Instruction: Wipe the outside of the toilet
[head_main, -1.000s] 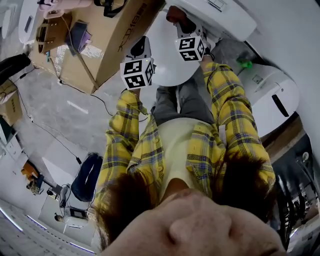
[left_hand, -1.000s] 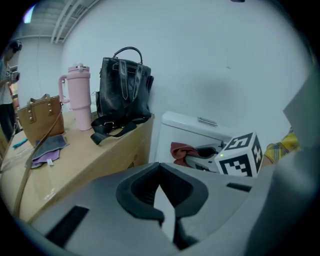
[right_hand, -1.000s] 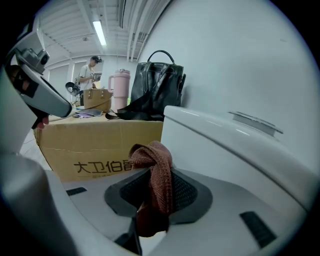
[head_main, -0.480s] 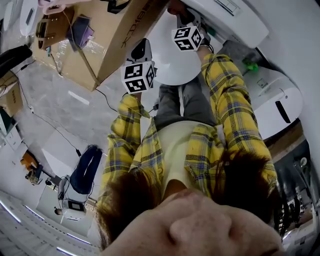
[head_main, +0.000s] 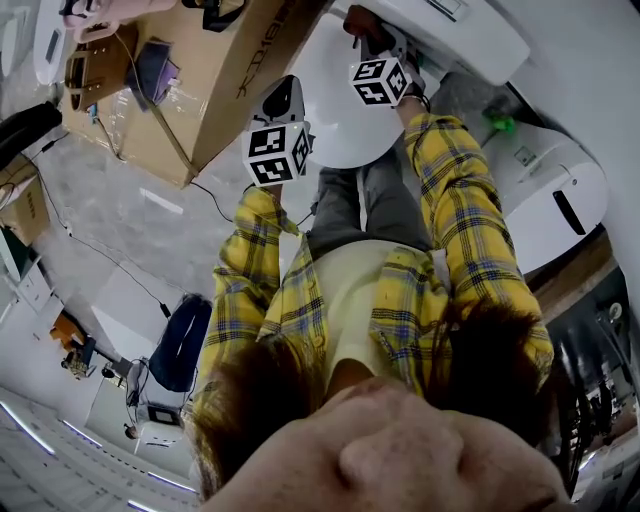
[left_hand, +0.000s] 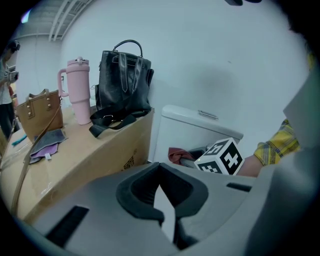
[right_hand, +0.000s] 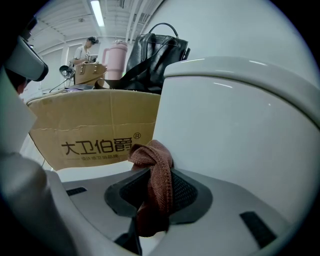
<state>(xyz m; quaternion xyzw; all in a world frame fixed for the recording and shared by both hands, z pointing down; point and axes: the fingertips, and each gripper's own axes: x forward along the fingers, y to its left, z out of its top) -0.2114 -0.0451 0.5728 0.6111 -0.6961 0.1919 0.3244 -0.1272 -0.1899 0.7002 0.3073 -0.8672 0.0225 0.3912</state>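
My right gripper (right_hand: 156, 195) is clamped on a bunched reddish-brown knitted cloth (right_hand: 152, 157). The cloth is just beside the curved wall of the white ceramic toilet (right_hand: 240, 130), which is at my 2 o'clock. My left gripper (left_hand: 167, 202) has its jaws together on nothing and hangs near the toilet. A brown cardboard box (right_hand: 95, 127) stands at 10 o'clock.

toilet (right_hand: 235, 115) white | cloth (right_hand: 155, 180) reddish-brown | shirt (head_main: 460, 210) yellow plaid | box (right_hand: 95, 130) tan
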